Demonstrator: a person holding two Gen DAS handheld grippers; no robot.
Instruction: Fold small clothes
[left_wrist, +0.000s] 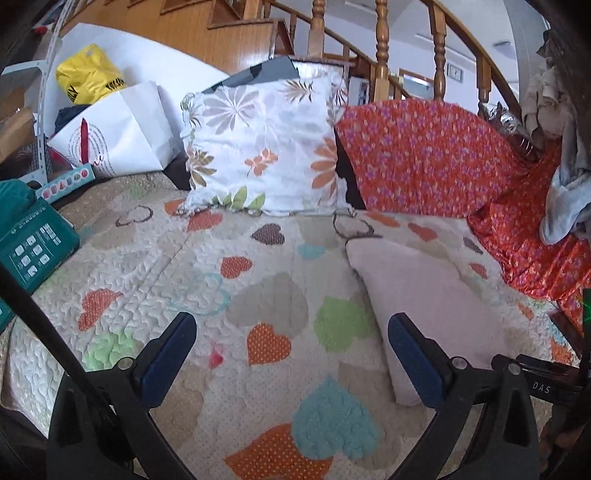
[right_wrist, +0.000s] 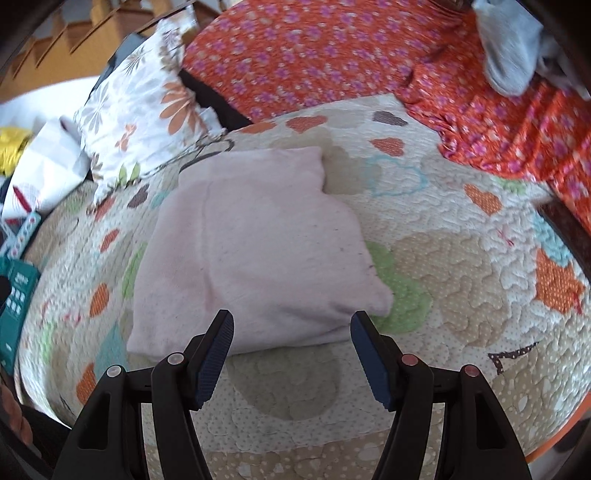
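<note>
So the pale pink garment (right_wrist: 255, 251) is lying folded into a rough rectangle on the heart-print quilt (right_wrist: 461, 280), pretty much flat, with one corner sitting over a green heart patch. In the right wrist view the right gripper (right_wrist: 291, 354) hangs just above the near edge of it, jaws parted a fair way, nothing pinched between them and the blue pads not touching the cloth as far as I can see. The left gripper (left_wrist: 291, 354) is spread as wide as it goes and it's empty too, only quilt showing between the fingers; from its camera the pink garment (left_wrist: 424, 306) sits off to the right, with its near corner tucked behind the right-hand finger, though I can't tell whether that finger touches it. At the back of the quilt a floral cushion (left_wrist: 266, 147) leans upright, and next to it an orange flower-print cloth (left_wrist: 424, 155) is draped over the rest of the backrest and down onto the seat. A white paper bag (left_wrist: 122, 129) and a yellow plastic bag (left_wrist: 88, 74) are piled at the far left, a teal box (left_wrist: 33, 247) lies on the quilt's left edge, and some grey fabric (right_wrist: 509, 48) lies bunched on the orange cloth at the far right.
</note>
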